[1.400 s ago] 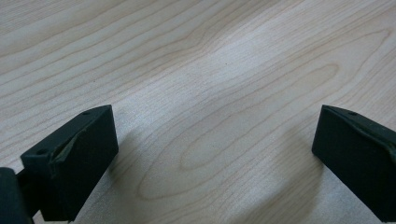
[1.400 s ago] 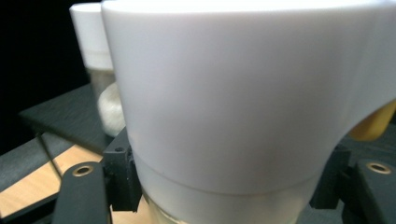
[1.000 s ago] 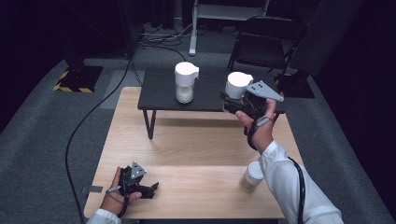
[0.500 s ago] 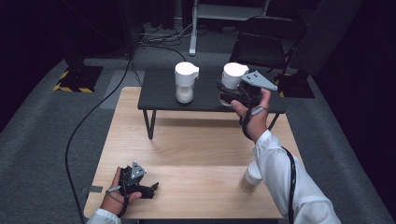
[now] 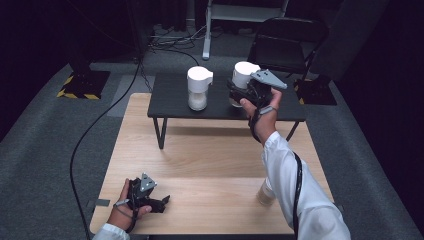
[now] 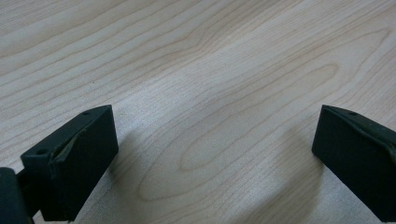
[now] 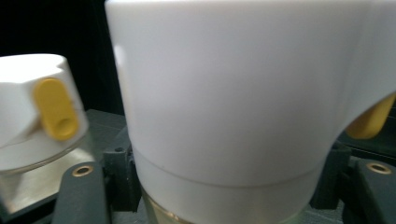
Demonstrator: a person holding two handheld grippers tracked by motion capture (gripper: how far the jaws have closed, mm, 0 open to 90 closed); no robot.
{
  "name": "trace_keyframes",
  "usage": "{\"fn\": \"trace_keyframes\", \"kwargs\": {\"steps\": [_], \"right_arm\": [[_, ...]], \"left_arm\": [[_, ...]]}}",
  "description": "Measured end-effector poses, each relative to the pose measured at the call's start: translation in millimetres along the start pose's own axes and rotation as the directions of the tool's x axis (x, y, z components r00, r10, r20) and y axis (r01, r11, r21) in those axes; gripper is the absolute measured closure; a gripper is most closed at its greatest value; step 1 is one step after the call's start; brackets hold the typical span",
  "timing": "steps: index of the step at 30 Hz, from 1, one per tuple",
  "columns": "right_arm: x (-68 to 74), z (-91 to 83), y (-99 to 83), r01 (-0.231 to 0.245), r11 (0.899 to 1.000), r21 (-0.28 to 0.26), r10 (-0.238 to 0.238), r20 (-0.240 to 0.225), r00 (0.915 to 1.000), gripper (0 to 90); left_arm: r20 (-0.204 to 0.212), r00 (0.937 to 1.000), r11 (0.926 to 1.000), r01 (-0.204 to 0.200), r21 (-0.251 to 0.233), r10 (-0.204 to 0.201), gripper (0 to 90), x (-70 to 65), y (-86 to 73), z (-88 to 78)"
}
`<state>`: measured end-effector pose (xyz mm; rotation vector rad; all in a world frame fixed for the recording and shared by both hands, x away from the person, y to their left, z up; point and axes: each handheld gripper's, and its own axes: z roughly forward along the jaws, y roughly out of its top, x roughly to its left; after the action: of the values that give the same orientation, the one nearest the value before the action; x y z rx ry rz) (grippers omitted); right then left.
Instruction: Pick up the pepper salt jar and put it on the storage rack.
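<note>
Black side table (image 5: 175,102), white-lidded clear jar (image 5: 243,80), right gripper (image 5: 245,95) clamped

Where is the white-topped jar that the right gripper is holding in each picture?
High view: the held jar is upper middle, over the black table, in the right gripper.
Left gripper view: bare wood between the jaws, no jar.
Right gripper view: it is in the middle, very close.
Shared landmark: the other jar, at left in the right gripper view.

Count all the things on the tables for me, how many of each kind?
White-lidded jars on the black table: 2, one standing free, one in the right gripper
Pale cup on the wooden table: 1
Total: 3
</note>
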<state>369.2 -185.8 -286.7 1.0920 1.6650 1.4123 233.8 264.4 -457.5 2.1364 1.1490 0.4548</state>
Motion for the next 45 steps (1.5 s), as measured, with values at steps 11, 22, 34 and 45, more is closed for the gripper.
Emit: {"fn": "trace_keyframes", "kwargs": {"steps": [11,22,34,45], "right_arm": [[-9.6,12.0,-3.0,-0.030,0.999,0.014,0.029,0.015,0.9994,29.6],[-8.6,18.4,-9.3,-0.028,0.999,0.030,0.028,0.007,0.9996,29.6],[-3.0,20.9,-13.9,-0.012,0.999,0.036,0.012,0.003,0.9999,29.4],[-3.2,20.3,-9.1,-0.016,0.998,0.060,0.017,-0.002,0.9999,28.1]], "left_arm": [[0.000,1.0000,1.0000,-0.001,0.001,0.001,0.3,-0.1,0.1,-0.1],[0.000,1.0000,1.0000,0.000,0.001,0.000,0.3,-0.1,0.1,-0.1],[0.003,1.0000,1.0000,-0.004,0.001,0.004,0.2,0.7,0.0,-0.1],[0.003,1.0000,1.0000,-0.005,0.001,0.005,0.3,0.6,0.0,-0.2]]}}
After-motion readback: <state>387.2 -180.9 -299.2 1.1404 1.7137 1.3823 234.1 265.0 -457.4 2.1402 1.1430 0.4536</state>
